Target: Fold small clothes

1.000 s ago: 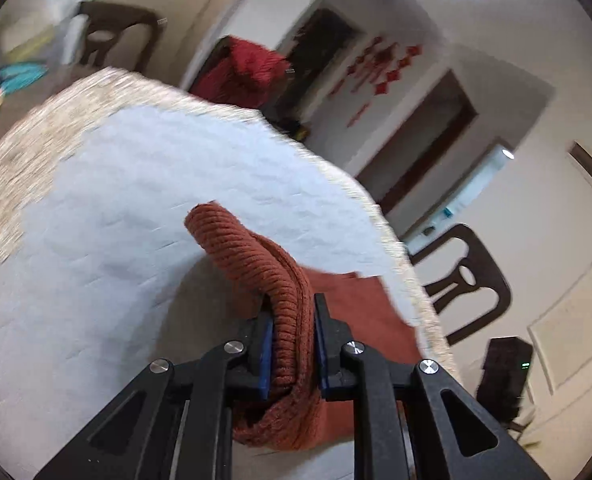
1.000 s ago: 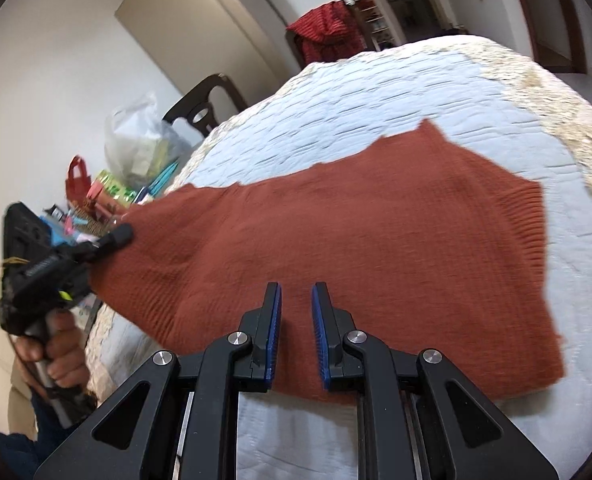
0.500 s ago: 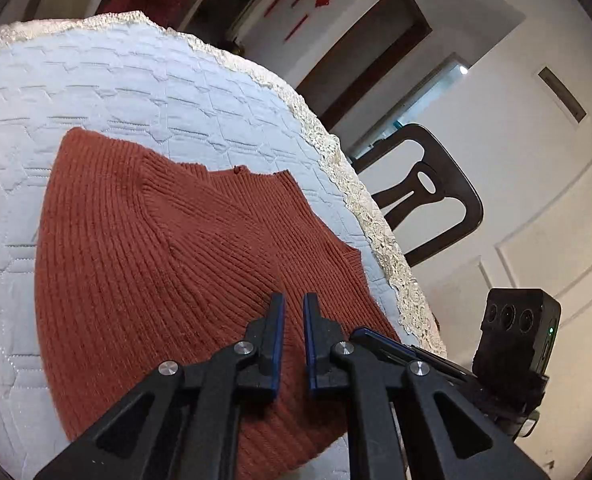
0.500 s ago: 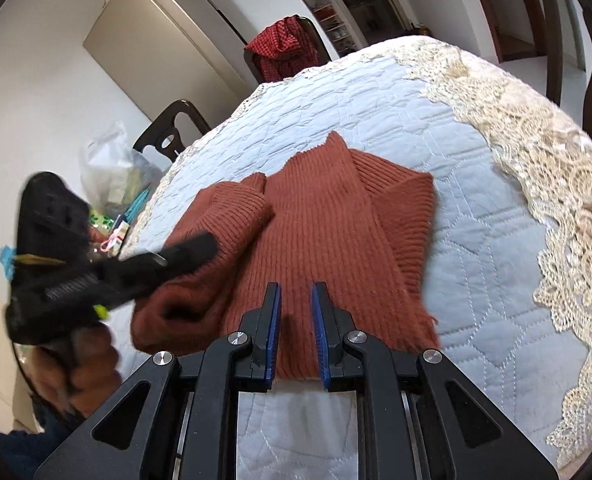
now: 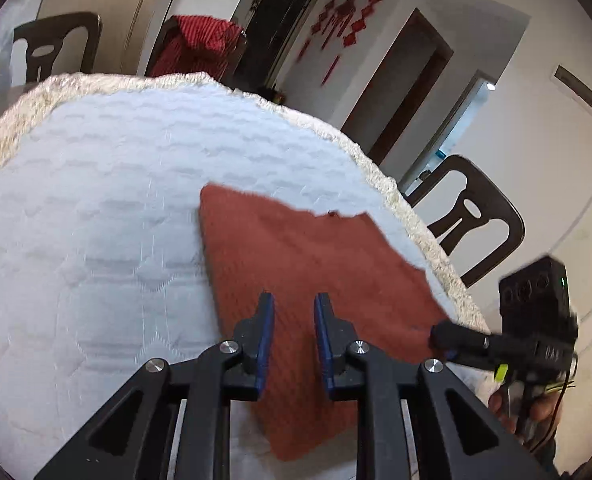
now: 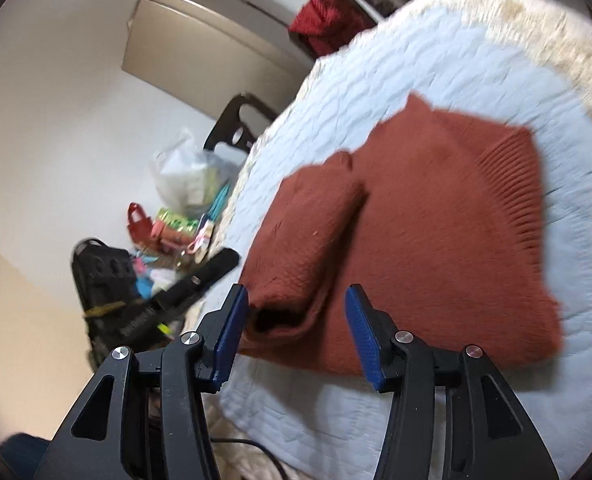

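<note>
A rust-red knit sweater [image 5: 308,264] lies partly folded on the white quilted tablecloth [image 5: 96,208]. In the right wrist view the sweater [image 6: 436,216] has one side folded over into a thick roll at its left. My left gripper [image 5: 294,320] hovers above the sweater's near part, jaws slightly apart and empty. My right gripper [image 6: 296,320] is wide open and empty, just above the near end of the folded roll. The right gripper also shows in the left wrist view [image 5: 444,338] at the sweater's right edge. The left gripper shows in the right wrist view [image 6: 216,268] left of the sweater.
The tablecloth has a cream lace rim [image 5: 408,208]. Dark chairs [image 5: 472,224] stand around the table, one draped with a red garment [image 5: 200,48]. A plastic bag and colourful clutter [image 6: 180,200] lie at the table's far left in the right wrist view.
My left gripper let go of the sweater after carrying its side over, then drew back and opened slightly. My right gripper opened wide and moved toward the folded roll.
</note>
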`<action>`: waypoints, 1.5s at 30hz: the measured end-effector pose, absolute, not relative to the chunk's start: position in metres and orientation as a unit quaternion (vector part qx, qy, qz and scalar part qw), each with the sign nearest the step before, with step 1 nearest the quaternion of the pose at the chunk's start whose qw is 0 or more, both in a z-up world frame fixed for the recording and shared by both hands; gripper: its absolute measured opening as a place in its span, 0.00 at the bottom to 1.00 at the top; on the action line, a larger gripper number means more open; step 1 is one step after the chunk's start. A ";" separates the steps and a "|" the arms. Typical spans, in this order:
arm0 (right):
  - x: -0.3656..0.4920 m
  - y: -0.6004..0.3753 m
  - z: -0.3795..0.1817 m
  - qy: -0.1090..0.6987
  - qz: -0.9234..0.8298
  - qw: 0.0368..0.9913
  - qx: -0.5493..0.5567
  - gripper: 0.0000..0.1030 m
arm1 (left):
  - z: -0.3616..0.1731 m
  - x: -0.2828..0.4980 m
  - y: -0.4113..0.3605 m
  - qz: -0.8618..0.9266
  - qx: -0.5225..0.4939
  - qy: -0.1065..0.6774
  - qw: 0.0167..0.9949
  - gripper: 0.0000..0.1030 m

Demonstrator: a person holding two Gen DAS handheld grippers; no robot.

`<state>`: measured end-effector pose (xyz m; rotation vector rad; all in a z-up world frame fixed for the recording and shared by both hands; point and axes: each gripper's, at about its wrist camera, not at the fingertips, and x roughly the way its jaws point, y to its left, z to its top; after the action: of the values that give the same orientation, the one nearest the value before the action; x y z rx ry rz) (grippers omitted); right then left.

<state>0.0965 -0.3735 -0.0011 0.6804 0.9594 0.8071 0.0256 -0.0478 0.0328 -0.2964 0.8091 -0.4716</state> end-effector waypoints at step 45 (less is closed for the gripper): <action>0.115 -0.437 -0.009 0.448 0.284 0.800 0.280 0.22 | 0.031 0.023 -0.108 -0.294 -0.077 0.381 0.873 0.26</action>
<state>0.1152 -0.4374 -0.0092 0.6011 0.9607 0.6099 0.0230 -0.1077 0.0315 -0.1612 0.7953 -0.6145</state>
